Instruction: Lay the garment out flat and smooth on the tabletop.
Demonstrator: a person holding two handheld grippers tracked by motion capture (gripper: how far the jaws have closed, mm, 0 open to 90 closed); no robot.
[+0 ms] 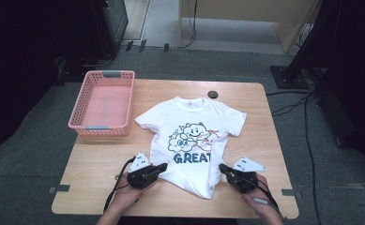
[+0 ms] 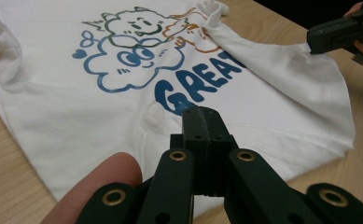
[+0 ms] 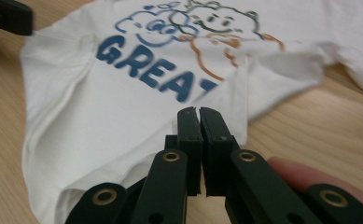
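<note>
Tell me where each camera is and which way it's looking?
High view: above the person's side, looking down on the wooden table, the white printed T-shirt and pink plastic basket; both hands and grippers show.
Left gripper view: riding the left gripper, facing the shirt; a fingertip shows.
Right gripper view: riding the right gripper, facing the shirt; a fingertip shows.
Both gripper views share the blue "GREAT" print.
</note>
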